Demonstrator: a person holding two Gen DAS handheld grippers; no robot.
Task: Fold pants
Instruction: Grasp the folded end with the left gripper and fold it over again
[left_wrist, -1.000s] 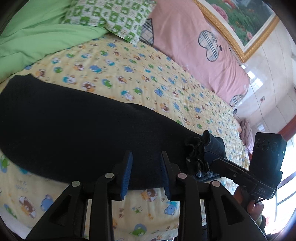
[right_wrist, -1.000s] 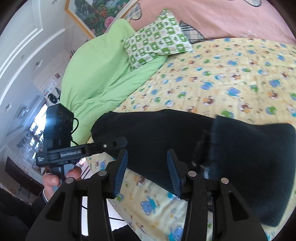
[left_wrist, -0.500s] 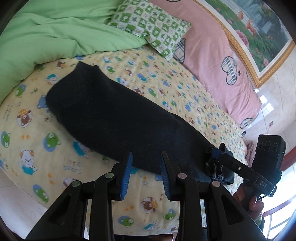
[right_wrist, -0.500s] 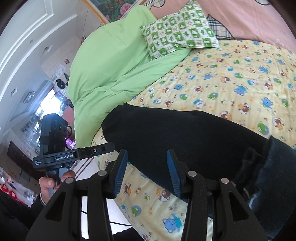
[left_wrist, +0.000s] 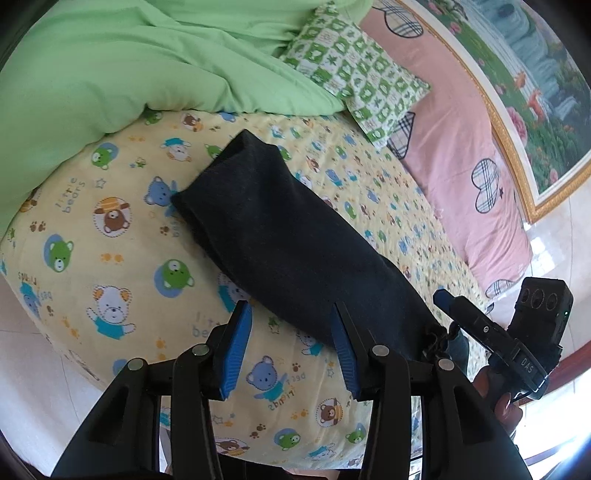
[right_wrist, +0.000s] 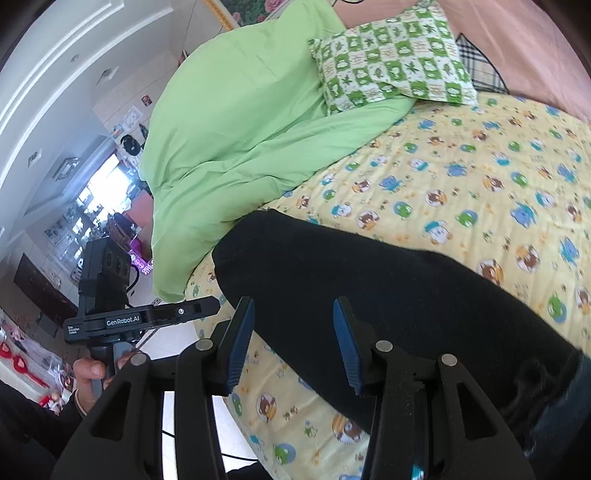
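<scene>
On the yellow bear-print sheet (left_wrist: 122, 266) lay the dark pants (left_wrist: 295, 251), folded into one long band that ran from about ten o'clock to four o'clock across the left wrist view. Ahead of the left gripper (left_wrist: 291, 350) the band's near edge crossed at twelve to one o'clock, just past the blue pads (left_wrist: 236, 347); the jaws had just been opening and stood released, with only sheet between them and no cloth pinched (the right-hand pad tip lay against the dark edge in the picture, though contact could not be told). At four o'clock in that view the other tool reached toward the bunched end of the band, a hand (left_wrist: 506, 406) on its grip. From the right wrist view the right gripper (right_wrist: 293, 347) hung with jaws apart and unclenched, the pants (right_wrist: 388, 295) filling the space from twelve to four o'clock beyond its tips; the cloth's edge showed in the gap between the pads, but nothing was gripped. A gathered, ribbed part of the garment sat at four o'clock beside the right finger. At nine o'clock the left tool appeared over the bed's corner. Green quilt (right_wrist: 240, 129) and checked pillow (right_wrist: 391, 62) lay well apart from the pants, at eleven to one o'clock.
</scene>
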